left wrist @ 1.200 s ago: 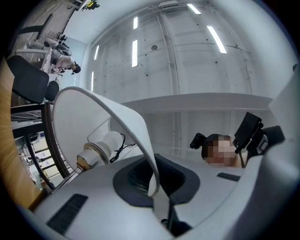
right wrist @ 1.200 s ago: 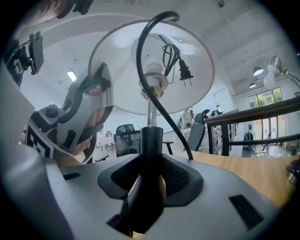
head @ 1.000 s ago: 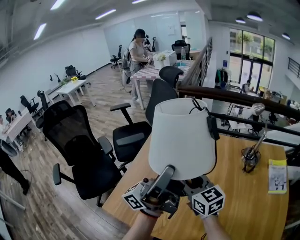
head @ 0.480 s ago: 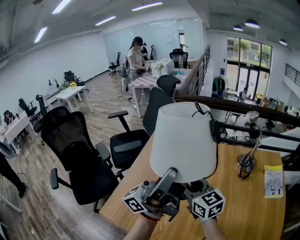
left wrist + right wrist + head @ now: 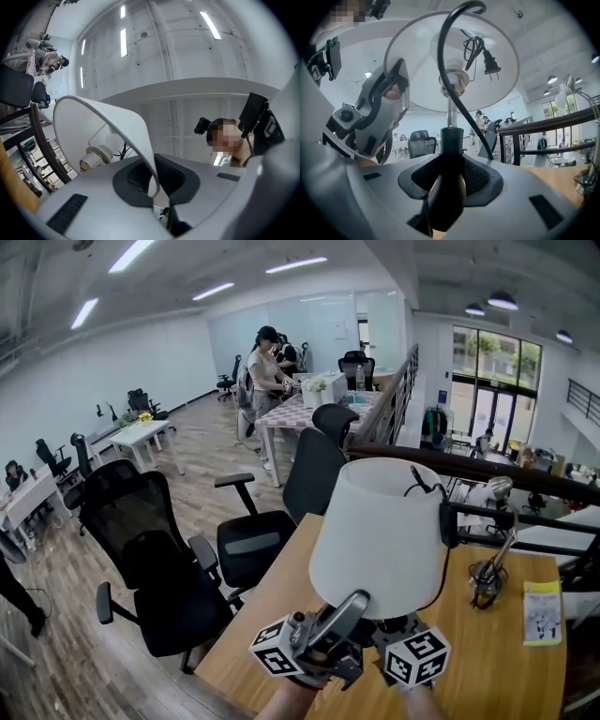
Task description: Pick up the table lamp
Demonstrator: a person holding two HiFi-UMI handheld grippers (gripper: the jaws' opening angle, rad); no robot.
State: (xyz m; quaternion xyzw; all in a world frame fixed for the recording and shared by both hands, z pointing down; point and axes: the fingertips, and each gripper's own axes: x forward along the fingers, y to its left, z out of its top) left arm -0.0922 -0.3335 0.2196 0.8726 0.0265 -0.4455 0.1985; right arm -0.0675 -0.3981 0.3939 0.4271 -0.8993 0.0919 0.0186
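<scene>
White table lamp, bulb inside shade; left gripper pinching rim, right gripper clamping stem.

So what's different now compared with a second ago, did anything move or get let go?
The lampshade has leaned and drifted slightly toward the right of the head view, carried by both grippers. Nothing was let go: the left gripper stays shut on the shade's rim, the right gripper on the black lamp stem. The wooden table and its small desk lamp are as before.
</scene>
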